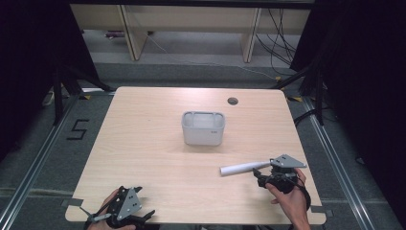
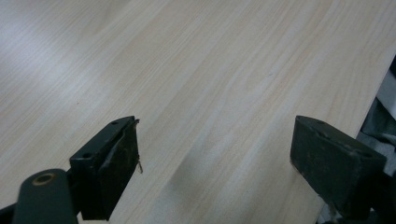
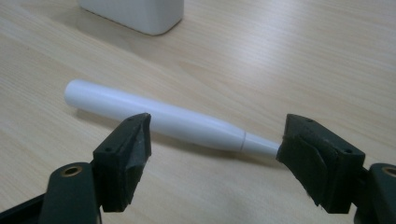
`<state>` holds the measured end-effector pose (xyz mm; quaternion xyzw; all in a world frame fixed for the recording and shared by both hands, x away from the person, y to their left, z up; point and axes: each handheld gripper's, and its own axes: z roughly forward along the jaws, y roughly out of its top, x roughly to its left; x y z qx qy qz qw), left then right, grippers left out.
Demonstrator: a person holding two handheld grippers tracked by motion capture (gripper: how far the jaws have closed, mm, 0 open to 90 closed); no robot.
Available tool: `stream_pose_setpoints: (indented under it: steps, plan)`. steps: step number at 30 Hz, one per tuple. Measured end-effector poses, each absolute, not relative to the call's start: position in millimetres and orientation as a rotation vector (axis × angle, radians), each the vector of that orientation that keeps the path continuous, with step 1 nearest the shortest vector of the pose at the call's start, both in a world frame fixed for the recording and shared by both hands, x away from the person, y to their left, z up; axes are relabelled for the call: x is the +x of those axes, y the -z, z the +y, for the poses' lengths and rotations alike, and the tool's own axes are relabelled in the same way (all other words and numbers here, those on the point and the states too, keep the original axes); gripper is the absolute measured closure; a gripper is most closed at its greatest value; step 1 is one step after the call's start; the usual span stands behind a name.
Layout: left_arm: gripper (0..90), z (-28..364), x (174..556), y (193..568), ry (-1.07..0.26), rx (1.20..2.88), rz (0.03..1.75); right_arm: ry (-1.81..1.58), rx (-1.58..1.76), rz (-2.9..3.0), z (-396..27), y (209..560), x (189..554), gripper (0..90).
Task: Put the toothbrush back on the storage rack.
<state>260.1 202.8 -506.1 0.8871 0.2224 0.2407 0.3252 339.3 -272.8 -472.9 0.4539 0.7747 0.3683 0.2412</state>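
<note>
A white tapered stick [image 1: 241,168] [image 3: 159,119] lies flat on the wooden table [image 1: 143,148], in its right front part. My right gripper [image 1: 260,177] [image 3: 215,135] is open, low over the table. The stick runs crosswise just ahead of the jaw tips, its thin end by the right jaw; nothing is gripped. A white rectangular bin [image 1: 203,128] [image 3: 135,14] stands upright mid-table, beyond the stick. At the front left corner, my left gripper [image 1: 143,215] [image 2: 215,149] hangs open over bare wood, holding nothing.
A round cable hole [image 1: 232,101] sits in the tabletop at the back right. The table's edge [image 2: 373,100] runs close beside the left gripper. Beyond the table stand wooden furniture legs [image 1: 134,33] and loose cables [image 1: 280,38]. A "5" [image 1: 76,129] is taped on the floor at left.
</note>
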Motion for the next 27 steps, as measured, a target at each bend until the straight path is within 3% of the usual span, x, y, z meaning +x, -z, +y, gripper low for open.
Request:
stream_pose_setpoints:
  steps: [18,27]
  plan:
    - [15.0,202.9,260.0,506.5,-0.625,2.318,0.588,-1.013,1.174,2.181,-244.5,469.1,360.9,18.5]
    - [15.0,203.0,260.1,506.8,-0.613,2.314,0.588,-1.008,1.139,2.197,-232.3,469.8,369.8,21.9]
